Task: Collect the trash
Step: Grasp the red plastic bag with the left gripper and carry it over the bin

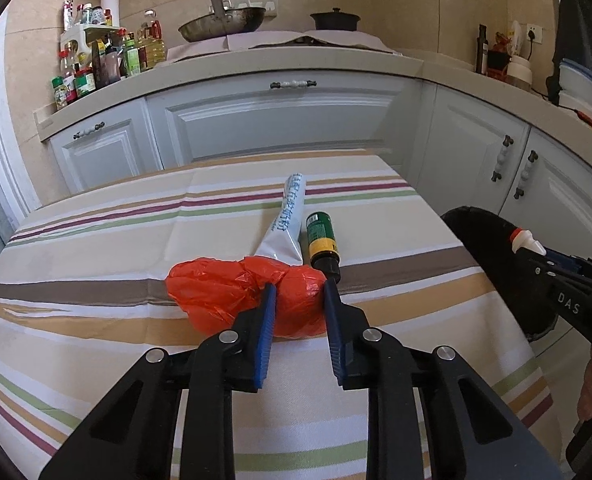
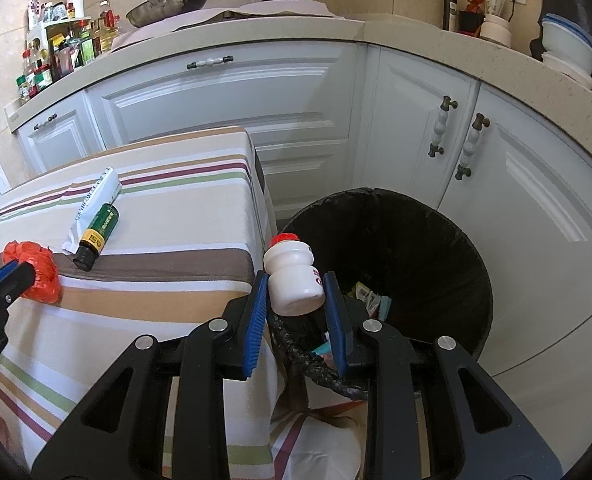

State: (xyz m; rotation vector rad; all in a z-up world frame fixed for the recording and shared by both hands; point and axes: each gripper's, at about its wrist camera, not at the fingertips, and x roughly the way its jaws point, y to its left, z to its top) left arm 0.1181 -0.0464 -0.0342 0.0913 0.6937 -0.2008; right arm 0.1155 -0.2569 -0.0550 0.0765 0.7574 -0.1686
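Note:
My left gripper has its blue fingers on both sides of a crumpled red plastic bag lying on the striped table. A white tube and a small green bottle lie just behind the bag. My right gripper is shut on a small white bottle with a red cap, held over the near rim of the black-lined trash bin. The right wrist view also shows the red bag, tube and green bottle.
White kitchen cabinets stand behind the table, with a counter carrying a pan, a pot and condiment bottles. The bin stands on the floor to the right of the table and holds some wrappers.

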